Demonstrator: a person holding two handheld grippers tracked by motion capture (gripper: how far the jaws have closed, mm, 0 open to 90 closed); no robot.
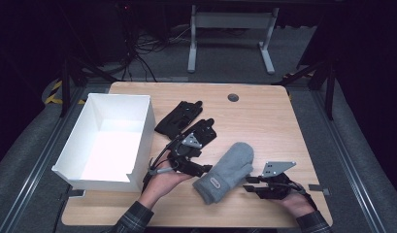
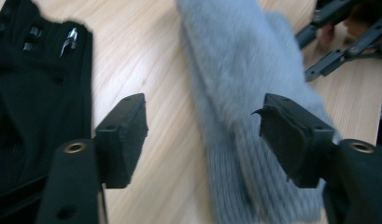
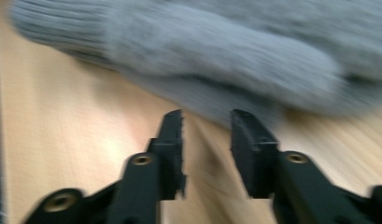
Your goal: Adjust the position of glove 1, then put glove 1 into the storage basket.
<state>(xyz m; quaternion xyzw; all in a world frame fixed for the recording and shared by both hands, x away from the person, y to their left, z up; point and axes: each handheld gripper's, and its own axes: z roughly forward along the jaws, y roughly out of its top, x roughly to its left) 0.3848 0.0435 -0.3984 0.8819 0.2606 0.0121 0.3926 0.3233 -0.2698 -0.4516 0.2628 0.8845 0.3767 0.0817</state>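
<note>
Between the spread jaws of the left gripper (image 2: 202, 140) lay the cuff end of a grey mitten (image 2: 254, 93) on the wooden table (image 2: 146, 60), not gripped. Just beyond its left jaw lay a black glove (image 2: 34, 93). Ahead of the right gripper (image 3: 207, 135), whose jaws stood a little apart and held nothing, the mitten lay close. Farther off, left of the left gripper, stood a white box (image 1: 142, 136).

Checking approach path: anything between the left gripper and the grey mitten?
Nothing visible. The left gripper is open with only bare wood table ahead of it; the grey mitten lies just beyond, its cuff beside the right-hand finger. Black gloves sit off to the side.
</note>
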